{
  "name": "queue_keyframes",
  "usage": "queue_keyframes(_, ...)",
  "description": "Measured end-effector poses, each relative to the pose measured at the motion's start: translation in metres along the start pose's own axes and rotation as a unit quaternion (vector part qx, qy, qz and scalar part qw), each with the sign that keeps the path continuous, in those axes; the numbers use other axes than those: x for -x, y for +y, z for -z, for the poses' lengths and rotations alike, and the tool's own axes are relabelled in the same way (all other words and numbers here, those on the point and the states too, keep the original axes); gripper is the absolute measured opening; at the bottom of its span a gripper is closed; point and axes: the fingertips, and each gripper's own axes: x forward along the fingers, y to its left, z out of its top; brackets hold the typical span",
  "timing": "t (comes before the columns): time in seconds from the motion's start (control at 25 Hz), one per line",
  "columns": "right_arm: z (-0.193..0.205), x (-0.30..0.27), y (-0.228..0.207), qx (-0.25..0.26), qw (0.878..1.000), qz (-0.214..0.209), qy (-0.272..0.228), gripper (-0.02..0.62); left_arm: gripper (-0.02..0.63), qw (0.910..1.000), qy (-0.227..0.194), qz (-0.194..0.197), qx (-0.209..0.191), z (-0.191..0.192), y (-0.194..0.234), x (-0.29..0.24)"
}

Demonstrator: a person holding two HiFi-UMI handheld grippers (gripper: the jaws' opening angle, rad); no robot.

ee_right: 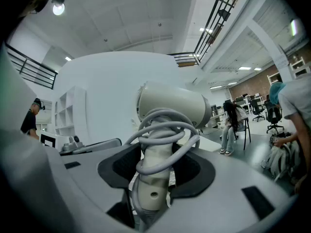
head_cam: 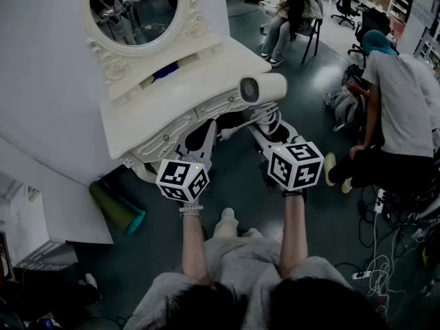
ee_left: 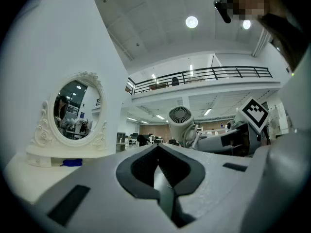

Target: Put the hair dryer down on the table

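Right gripper (ee_right: 154, 178) fingers (ee_right: 119, 166) tight around hair dryer (ee_right: 172, 106) handle, at table (head_cam: 172, 108) edge

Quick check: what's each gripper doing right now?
Left gripper: closed, empty.
Right gripper: closed on the hair dryer handle.

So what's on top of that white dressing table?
An ornate white oval mirror with a small blue object at its base. The cream hair dryer covers the front right corner.
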Motion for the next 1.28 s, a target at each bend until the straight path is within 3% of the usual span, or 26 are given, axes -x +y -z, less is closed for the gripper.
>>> queue_keyframes(0.4,0.005,-0.004,0.002,0.009,1.000,-0.007,0.011,0.196,0.005,1.0000,0.006,0.000,-0.005,0.003,-0.001,0.000)
queue_keyframes(0.92,0.019,-0.002,-0.008,-0.033,0.999,-0.025,0.020,0.196,0.005,0.9991,0.013,-0.041,-0.002,0.017,-0.002,0.019)
queue_keyframes(1.28,0.020,-0.025,-0.025,-0.025,0.999,-0.024,0.042,0.196,0.005,0.9991,0.021,-0.033,0.014,0.029,0.011,-0.015)
